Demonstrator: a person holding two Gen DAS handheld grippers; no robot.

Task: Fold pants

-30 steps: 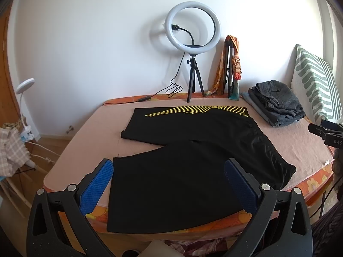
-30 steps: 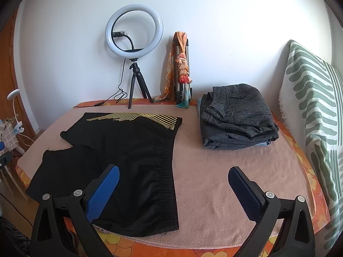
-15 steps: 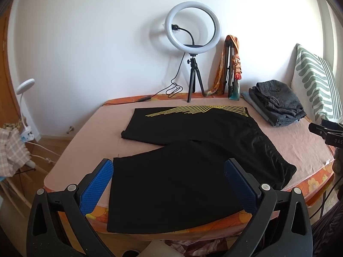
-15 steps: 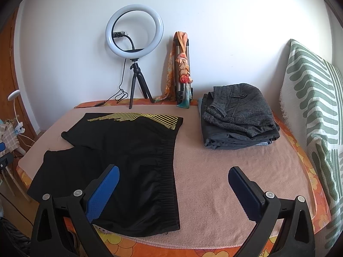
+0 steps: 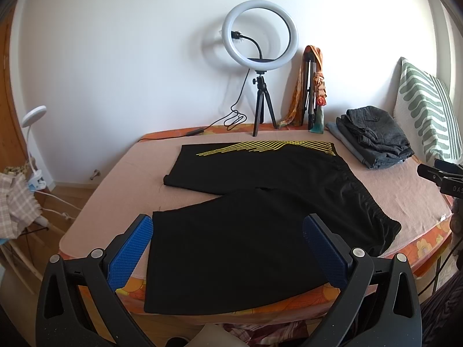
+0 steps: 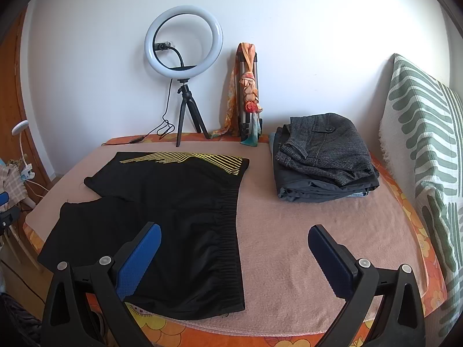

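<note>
2 grippers, left gripper and right gripper, hover spread wide, holding nothing. Black shorts with yellow stripes lie flat on pink-blanketed bed, near leg overhanging edge; slick fabric may slide off if pinched shallowly.

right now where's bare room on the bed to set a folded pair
Bare blanket lies between the shorts' waistband and the pillow, in front of the clothes pile. A narrower strip runs left of the shorts. The back edge is crowded by the ring light and tripod.
</note>
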